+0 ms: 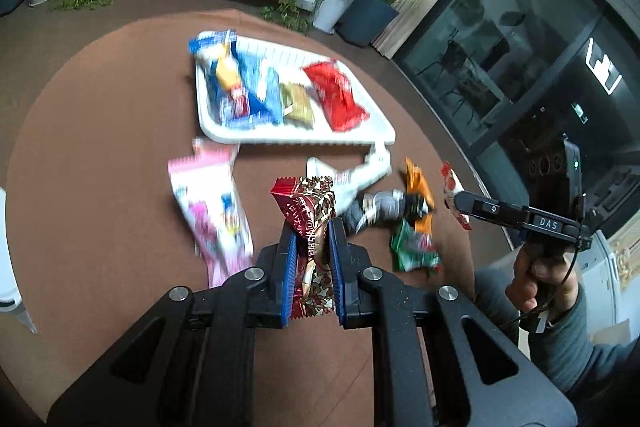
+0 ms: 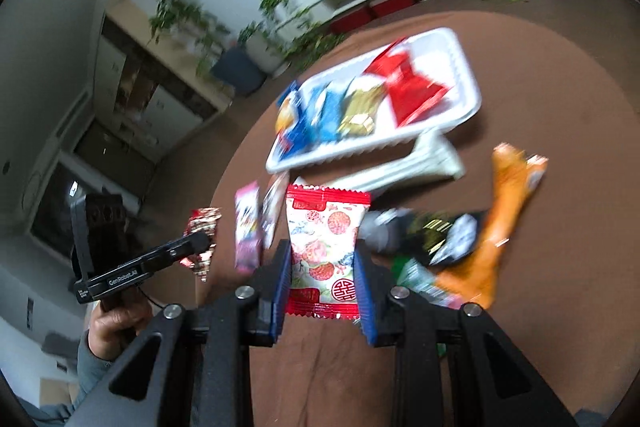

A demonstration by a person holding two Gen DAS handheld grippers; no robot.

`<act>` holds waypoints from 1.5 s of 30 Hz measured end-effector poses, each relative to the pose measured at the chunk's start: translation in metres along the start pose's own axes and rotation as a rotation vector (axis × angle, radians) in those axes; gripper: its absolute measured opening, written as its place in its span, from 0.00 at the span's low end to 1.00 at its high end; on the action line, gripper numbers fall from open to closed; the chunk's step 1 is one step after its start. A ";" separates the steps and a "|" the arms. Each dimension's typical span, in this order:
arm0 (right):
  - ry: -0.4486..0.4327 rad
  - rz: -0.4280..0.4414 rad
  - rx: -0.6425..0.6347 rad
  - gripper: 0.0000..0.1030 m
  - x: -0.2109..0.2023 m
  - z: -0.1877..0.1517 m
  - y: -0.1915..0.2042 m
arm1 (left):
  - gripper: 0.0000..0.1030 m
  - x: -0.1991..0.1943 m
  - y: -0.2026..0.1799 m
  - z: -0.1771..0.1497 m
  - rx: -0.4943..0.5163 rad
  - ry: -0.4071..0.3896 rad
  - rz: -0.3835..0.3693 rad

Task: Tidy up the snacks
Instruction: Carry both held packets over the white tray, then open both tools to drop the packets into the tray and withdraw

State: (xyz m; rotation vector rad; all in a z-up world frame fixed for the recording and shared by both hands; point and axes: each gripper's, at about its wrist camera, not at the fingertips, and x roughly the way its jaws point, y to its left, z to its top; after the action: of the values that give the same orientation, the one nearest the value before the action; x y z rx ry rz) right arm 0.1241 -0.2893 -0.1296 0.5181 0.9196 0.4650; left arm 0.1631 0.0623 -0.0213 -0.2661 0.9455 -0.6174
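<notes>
Left tool: both blue-padded fingers pressed against a maroon-and-brown patterned snack packet, held upright between them above the round brown table.

White tray farther back on the table. It holds, left to right, blue packets, 1 gold packet and 1 red packet; all blurred.

Loose on the table: pink-and-white packet left of the tool; white packet just in front of the tray; grey packet, orange packet and green packet clustered to the right.

Right tool enters from the right edge with a red-and-white packet at its tip.
</notes>
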 end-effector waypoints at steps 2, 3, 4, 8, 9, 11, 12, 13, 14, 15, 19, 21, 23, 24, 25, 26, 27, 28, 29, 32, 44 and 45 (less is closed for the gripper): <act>-0.030 -0.017 0.011 0.31 -0.010 0.010 -0.009 | 0.13 0.000 0.000 0.016 -0.002 -0.016 -0.003; -0.043 -0.024 0.015 0.31 -0.014 0.015 -0.012 | 0.13 0.000 0.001 0.025 -0.003 -0.024 -0.004; -0.057 -0.032 0.017 0.31 -0.018 0.021 -0.015 | 0.13 0.001 0.001 0.033 -0.004 -0.030 -0.004; -0.109 -0.065 0.016 0.31 -0.031 0.046 -0.026 | 0.13 0.007 0.001 0.069 -0.004 -0.052 0.005; -0.118 -0.073 0.011 0.31 -0.032 0.054 -0.027 | 0.13 0.011 0.002 0.081 -0.006 -0.057 0.007; -0.131 -0.085 -0.005 0.31 -0.031 0.069 -0.026 | 0.13 0.017 -0.001 0.099 0.003 -0.060 0.015; -0.134 -0.091 -0.018 0.31 -0.029 0.076 -0.024 | 0.13 0.023 -0.004 0.108 0.014 -0.058 0.024; -0.137 -0.101 -0.035 0.31 -0.026 0.085 -0.022 | 0.13 0.030 -0.007 0.118 0.028 -0.053 0.034; -0.136 -0.109 -0.050 0.31 -0.022 0.094 -0.020 | 0.13 0.035 -0.010 0.124 0.037 -0.048 0.040; -0.134 -0.112 -0.064 0.31 -0.016 0.103 -0.017 | 0.13 0.045 -0.014 0.134 0.051 -0.037 0.048; -0.122 -0.125 -0.084 0.31 0.009 0.130 -0.017 | 0.13 0.080 -0.018 0.155 0.068 0.003 0.062; -0.107 -0.136 -0.085 0.31 0.025 0.141 -0.021 | 0.13 0.102 -0.016 0.160 0.059 0.027 0.062; -0.083 -0.150 -0.079 0.31 0.042 0.150 -0.028 | 0.13 0.122 -0.013 0.163 0.058 0.051 0.073; -0.068 -0.160 -0.079 0.31 0.050 0.151 -0.031 | 0.13 0.129 -0.011 0.163 0.055 0.061 0.076; -0.049 -0.169 -0.080 0.31 0.059 0.153 -0.035 | 0.13 0.137 -0.009 0.163 0.055 0.071 0.082; -0.030 -0.184 -0.081 0.31 0.068 0.155 -0.039 | 0.13 0.145 -0.008 0.164 0.054 0.081 0.089; -0.018 -0.204 -0.086 0.31 0.074 0.157 -0.042 | 0.13 0.152 -0.006 0.164 0.052 0.090 0.094; -0.003 -0.225 -0.093 0.31 0.083 0.158 -0.046 | 0.13 0.158 -0.004 0.164 0.052 0.098 0.102; 0.004 -0.232 -0.093 0.31 0.087 0.159 -0.048 | 0.13 0.164 -0.002 0.163 0.051 0.105 0.108; 0.027 -0.258 -0.097 0.31 0.101 0.159 -0.055 | 0.13 0.180 0.001 0.161 0.049 0.119 0.121; 0.079 -0.308 -0.120 0.31 0.126 0.155 -0.067 | 0.14 0.224 0.000 0.154 0.079 0.159 0.153; 0.079 -0.309 -0.123 0.32 0.126 0.155 -0.067 | 0.14 0.225 0.000 0.153 0.078 0.161 0.153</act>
State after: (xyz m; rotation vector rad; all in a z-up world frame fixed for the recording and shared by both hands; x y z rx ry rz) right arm 0.3301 -0.3023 -0.1700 0.2407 1.0201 0.2608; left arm 0.3858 -0.0806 -0.0861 -0.0740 1.0832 -0.5394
